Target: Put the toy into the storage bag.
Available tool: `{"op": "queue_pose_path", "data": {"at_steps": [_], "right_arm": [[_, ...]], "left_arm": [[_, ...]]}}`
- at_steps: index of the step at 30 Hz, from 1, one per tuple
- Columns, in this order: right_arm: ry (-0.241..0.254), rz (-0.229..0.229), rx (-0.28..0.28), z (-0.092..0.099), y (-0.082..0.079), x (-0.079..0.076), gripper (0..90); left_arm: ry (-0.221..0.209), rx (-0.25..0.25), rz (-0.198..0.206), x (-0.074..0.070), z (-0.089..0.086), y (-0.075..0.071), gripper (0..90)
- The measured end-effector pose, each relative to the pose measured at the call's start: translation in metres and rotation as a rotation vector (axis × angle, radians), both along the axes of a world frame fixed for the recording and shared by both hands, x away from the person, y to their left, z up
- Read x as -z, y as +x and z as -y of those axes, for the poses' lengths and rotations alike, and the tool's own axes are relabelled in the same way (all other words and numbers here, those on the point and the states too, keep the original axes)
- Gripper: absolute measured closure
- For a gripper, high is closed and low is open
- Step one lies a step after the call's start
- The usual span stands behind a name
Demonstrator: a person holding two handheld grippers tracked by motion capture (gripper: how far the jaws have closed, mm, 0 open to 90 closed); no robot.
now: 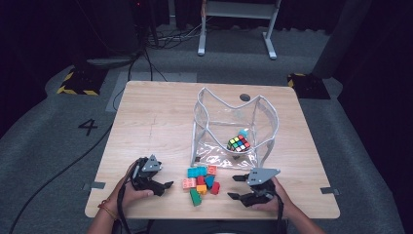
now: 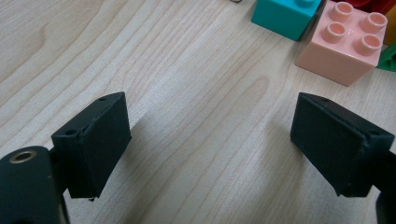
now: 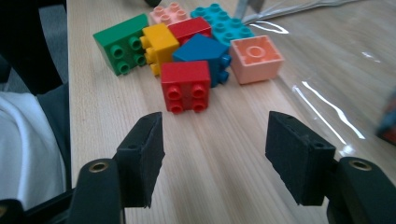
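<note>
Two hand-held grippers, left (image 1: 164, 184) and right (image 1: 234, 187), flank our toy-brick pile (image 1: 201, 182) on the counter (image 1: 156, 122); we see both with jaws apart, holding nothing, the right facing a red brick (image 3: 186, 91).

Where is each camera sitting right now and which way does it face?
High view: above the person's side of the table, looking forward and down; both hands, left gripper and right gripper show.
Left gripper view: rides the left gripper, looking down at bare wood; open jaws show.
Right gripper view: rides the right gripper, low, facing the brick pile; open jaws and a sleeve show.
Shared: the pink brick and the red brick.
</note>
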State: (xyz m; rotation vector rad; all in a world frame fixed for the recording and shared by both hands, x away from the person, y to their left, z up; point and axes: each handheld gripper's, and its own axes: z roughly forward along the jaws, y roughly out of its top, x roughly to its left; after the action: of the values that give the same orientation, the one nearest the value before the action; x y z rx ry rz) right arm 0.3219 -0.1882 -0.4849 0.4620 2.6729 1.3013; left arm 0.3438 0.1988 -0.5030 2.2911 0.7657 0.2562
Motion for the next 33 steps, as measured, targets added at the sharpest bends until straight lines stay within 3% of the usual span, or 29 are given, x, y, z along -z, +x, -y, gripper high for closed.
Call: {"op": "queue_pose_path", "data": {"at_steps": [1,5,9,12,15,19,23,25,26,28,30,31,33], "right_arm": [[-0.005,0.011,-0.020,-0.005,0.001,0.002,37.6],[-0.028,-0.026,-0.012,-0.018,0.002,0.007,37.9],[-0.034,-0.032,-0.027,-0.032,0.004,0.010,38.6],[-0.049,0.001,-0.042,-0.039,0.006,0.012,39.6],[-0.046,-0.026,-0.024,-0.043,0.007,0.014,40.8],[-0.033,-0.006,-0.029,-0.048,0.010,0.017,46.6],[-0.034,-0.027,-0.018,-0.047,0.007,0.016,55.7],[-0.015,0.007,-0.054,-0.046,0.009,0.016,58.9],[-0.027,-0.018,-0.029,-0.044,0.006,0.015,59.0],[-0.015,0.018,-0.054,-0.042,0.008,0.015,59.1],[-0.012,0.019,-0.052,-0.036,0.008,0.013,59.1],[-0.024,-0.011,-0.023,-0.031,0.006,0.011,59.1],[-0.032,-0.006,-0.013,-0.025,0.006,0.009,59.1]], "left_arm": [[0.000,0.000,0.000,0.000,0.000,0.000,12.3],[0.000,0.000,0.000,0.000,0.000,0.000,12.3],[0.000,0.000,-0.001,0.000,0.000,0.000,12.3],[0.000,0.000,-0.001,0.000,0.000,0.000,12.2],[0.001,0.000,0.001,0.000,0.000,0.000,12.3],[0.000,0.000,0.001,0.000,0.000,0.000,12.3],[0.001,0.000,0.001,0.000,0.000,0.000,12.2],[0.000,0.001,0.000,0.000,0.000,0.000,12.3],[0.001,0.000,0.003,0.000,0.000,0.000,12.2],[0.000,0.000,0.000,0.000,0.000,0.000,12.3],[0.002,0.003,0.004,0.000,0.000,0.000,12.2],[0.002,0.002,0.002,0.000,0.000,0.000,12.2],[0.000,0.002,0.000,0.000,0.000,0.000,12.3]]}}
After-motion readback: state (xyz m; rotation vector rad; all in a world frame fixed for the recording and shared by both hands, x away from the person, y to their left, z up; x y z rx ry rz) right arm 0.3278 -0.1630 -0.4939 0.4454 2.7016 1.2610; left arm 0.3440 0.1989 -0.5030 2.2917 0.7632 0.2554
